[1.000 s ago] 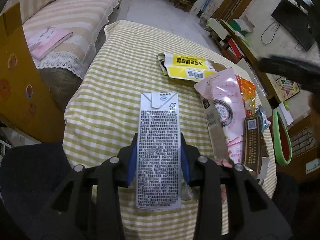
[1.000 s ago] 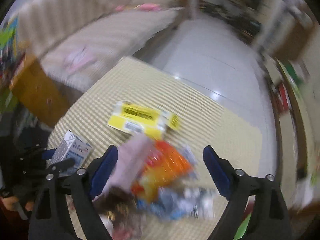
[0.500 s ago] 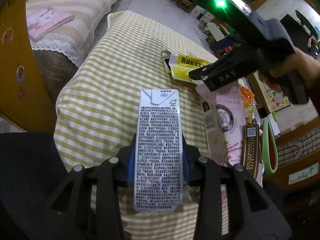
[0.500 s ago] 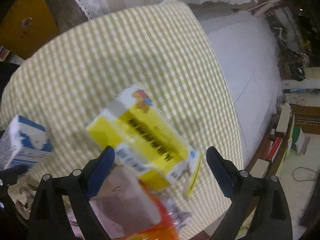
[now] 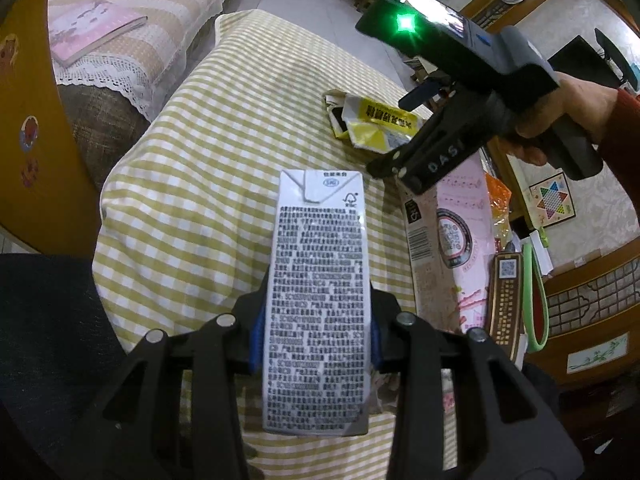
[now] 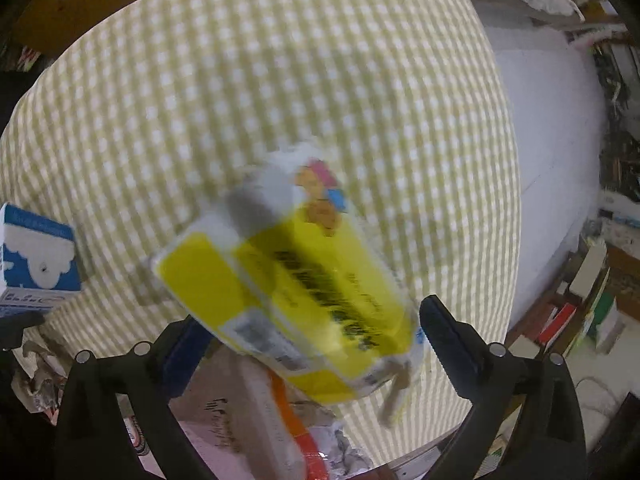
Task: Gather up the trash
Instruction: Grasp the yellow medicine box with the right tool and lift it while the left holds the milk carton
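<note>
Currently, item one: a white milk carton (image 5: 316, 300), printed face up, is being gripped about its lower half by the left gripper (image 5: 316, 336), whose jaws are pressing on both long sides; the carton is being held above the near edge of the checked tablecloth (image 5: 224, 184). Its blue-and-white end (image 6: 38, 260) is showing at the far left of the right wrist view.

Item two: a crumpled yellow box (image 6: 296, 300), lying on the cloth toward the far side, is sitting between the spread jaws of the right gripper (image 6: 308, 344), which is standing open around it and, as far as the blurred picture shows, not yet pressing on it. In the left wrist view the same yellow box (image 5: 376, 124) is lying partly under that right gripper (image 5: 404, 132).

Step in hand, by judgement: a second piece of trash is being approached while the first is being carried. The next move is calling for the jaws to be closed across the box's narrow width; being crushed and light, it may fold or slip.

Surroundings: a pink pouch (image 5: 460, 240), an orange wrapper (image 5: 496, 200) and a brown packet (image 5: 506, 296) are crowding just beside the box, so a neighbour may get pinched too. No trash container is in view.
</note>
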A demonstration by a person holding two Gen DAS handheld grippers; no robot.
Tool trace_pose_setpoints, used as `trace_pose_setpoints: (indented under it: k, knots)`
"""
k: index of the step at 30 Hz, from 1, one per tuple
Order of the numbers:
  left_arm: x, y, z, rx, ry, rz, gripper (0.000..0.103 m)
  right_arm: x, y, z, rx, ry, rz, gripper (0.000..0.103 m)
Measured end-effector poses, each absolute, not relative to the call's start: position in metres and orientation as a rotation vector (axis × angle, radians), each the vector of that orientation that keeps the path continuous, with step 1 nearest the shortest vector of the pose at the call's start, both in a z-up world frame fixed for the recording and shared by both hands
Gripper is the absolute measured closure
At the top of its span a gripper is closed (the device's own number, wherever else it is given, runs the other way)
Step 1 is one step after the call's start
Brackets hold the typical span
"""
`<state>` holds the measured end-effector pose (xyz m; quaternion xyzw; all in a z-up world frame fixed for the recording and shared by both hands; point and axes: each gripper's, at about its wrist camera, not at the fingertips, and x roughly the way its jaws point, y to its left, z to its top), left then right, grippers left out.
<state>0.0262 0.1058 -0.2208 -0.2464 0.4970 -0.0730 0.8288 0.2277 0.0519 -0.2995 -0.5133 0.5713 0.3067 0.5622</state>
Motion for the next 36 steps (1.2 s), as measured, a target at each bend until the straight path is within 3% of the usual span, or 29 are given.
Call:
trace_pose_setpoints:
  k: [8, 11, 24, 36]
  knots:
    - [0.028, 0.105, -0.223, -0.513, 1.06, -0.151, 0.067, 0.232, 0.044, -0.279, -1.133, 1.279, 0.735, 0.043]
    - [0.028, 0.104, -0.224, -0.505, 1.064, -0.149, 0.067, 0.23, 0.048, -0.272, -1.091, 1.272, 0.728, 0.049]
    - [0.027, 0.1, -0.225, -0.489, 1.072, -0.144, 0.067, 0.231, 0.047, -0.206, -0.891, 1.161, 0.716, 0.05]
    - [0.027, 0.102, -0.225, -0.493, 1.078, -0.146, 0.067, 0.18, -0.034, -0.125, -0.491, 0.972, 0.583, 0.05]
